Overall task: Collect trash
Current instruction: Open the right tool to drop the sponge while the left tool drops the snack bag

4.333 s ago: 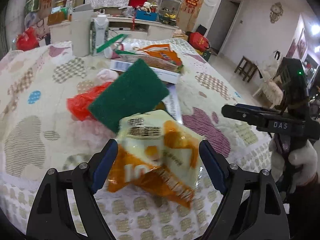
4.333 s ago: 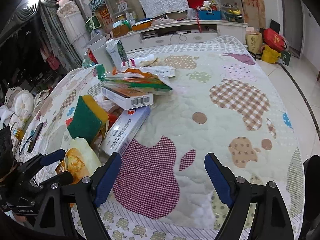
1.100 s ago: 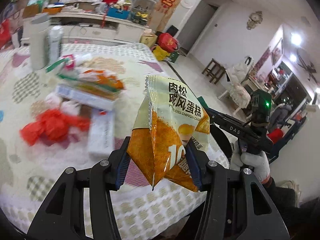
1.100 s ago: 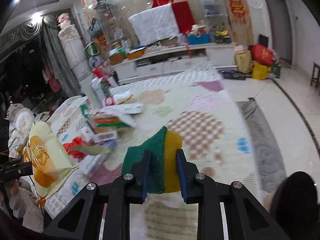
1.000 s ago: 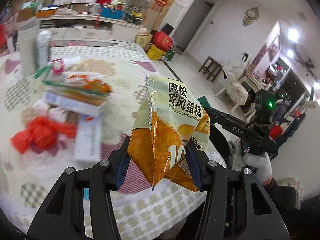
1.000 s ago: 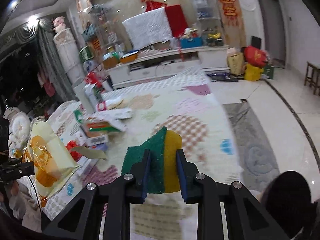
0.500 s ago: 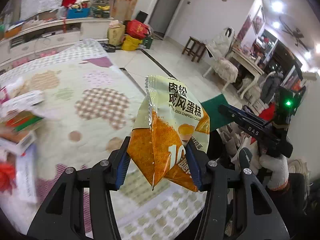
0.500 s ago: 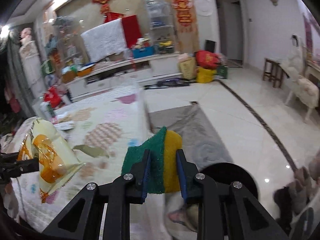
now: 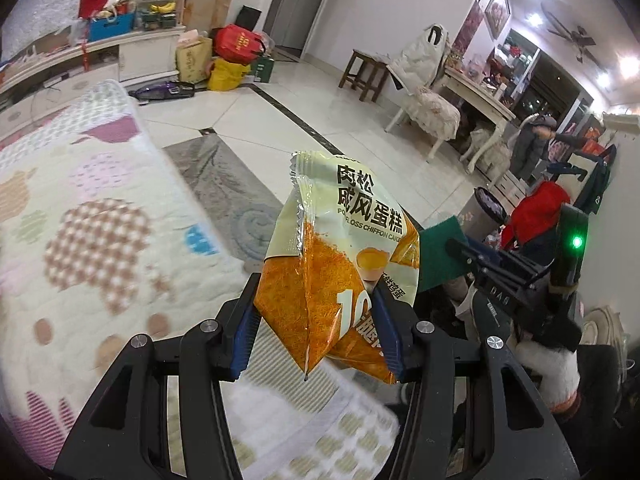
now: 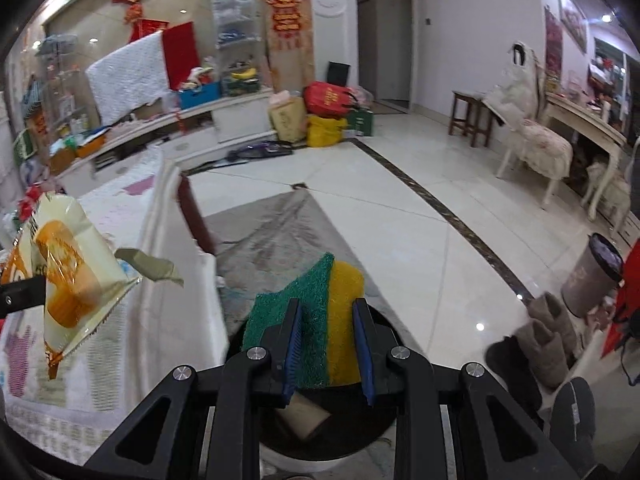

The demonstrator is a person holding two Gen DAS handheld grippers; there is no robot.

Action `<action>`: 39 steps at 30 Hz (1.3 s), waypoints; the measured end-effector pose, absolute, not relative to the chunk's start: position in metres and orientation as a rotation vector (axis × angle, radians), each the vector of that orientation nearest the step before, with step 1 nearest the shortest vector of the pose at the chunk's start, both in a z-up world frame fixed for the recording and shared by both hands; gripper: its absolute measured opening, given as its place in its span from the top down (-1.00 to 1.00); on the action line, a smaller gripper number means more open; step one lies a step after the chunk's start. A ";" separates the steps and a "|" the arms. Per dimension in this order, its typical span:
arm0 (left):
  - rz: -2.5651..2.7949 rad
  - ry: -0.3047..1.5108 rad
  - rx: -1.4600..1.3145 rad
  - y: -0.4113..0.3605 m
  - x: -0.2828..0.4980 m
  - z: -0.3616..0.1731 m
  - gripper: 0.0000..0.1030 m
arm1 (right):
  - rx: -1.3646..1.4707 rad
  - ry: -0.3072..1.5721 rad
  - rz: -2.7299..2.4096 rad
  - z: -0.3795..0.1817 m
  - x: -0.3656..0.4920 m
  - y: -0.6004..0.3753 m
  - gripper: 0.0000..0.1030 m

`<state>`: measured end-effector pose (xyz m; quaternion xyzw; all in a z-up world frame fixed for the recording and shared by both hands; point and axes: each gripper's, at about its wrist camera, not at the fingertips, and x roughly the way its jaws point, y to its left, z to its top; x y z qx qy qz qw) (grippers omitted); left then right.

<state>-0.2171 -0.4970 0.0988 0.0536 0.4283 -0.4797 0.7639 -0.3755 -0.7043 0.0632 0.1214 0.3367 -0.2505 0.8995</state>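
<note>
My left gripper [image 9: 316, 336] is shut on a yellow and orange cake wrapper [image 9: 340, 256], held up past the bed's edge; the wrapper also shows at the left of the right wrist view [image 10: 68, 268]. My right gripper [image 10: 328, 344] is shut on a green and yellow sponge [image 10: 320, 320], held just above the open mouth of a black trash bin [image 10: 360, 436] on the floor. A brown cardboard piece [image 10: 304, 416] lies inside the bin. The right gripper and the sponge's green face [image 9: 440, 256] show at the right of the left wrist view.
A bed with a patterned quilt [image 9: 80, 240] lies to the left. A grey rug [image 10: 280, 236] covers the tiled floor ahead. A small grey bin [image 10: 592, 280] and brown boots [image 10: 548, 340] stand to the right. A chair [image 10: 536, 148] and stool [image 10: 468, 116] stand farther off.
Both grippers have swung right, away from the bed's trash pile toward the floor. The right gripper with the sponge now hangs over the black bin. Both holds are unchanged.
</note>
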 end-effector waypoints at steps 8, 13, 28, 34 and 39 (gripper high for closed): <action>-1.046 1.011 0.073 -0.550 -0.216 0.066 -0.01 | 0.270 0.731 -0.580 0.042 -0.380 -0.721 0.54; -1.097 1.043 0.067 -0.573 -0.219 0.050 -0.27 | 0.293 0.746 -0.617 0.037 -0.387 -0.731 0.44; -1.019 0.977 0.123 -0.543 -0.226 0.068 -0.34 | 0.342 0.749 -0.553 0.034 -0.381 -0.710 -0.02; -0.933 0.913 0.110 -0.509 -0.227 0.081 -0.34 | 0.335 0.749 -0.507 0.038 -0.367 -0.684 -0.02; -0.881 0.886 0.102 -0.473 -0.224 0.090 -0.34 | 0.315 0.756 -0.451 0.042 -0.350 -0.657 -0.02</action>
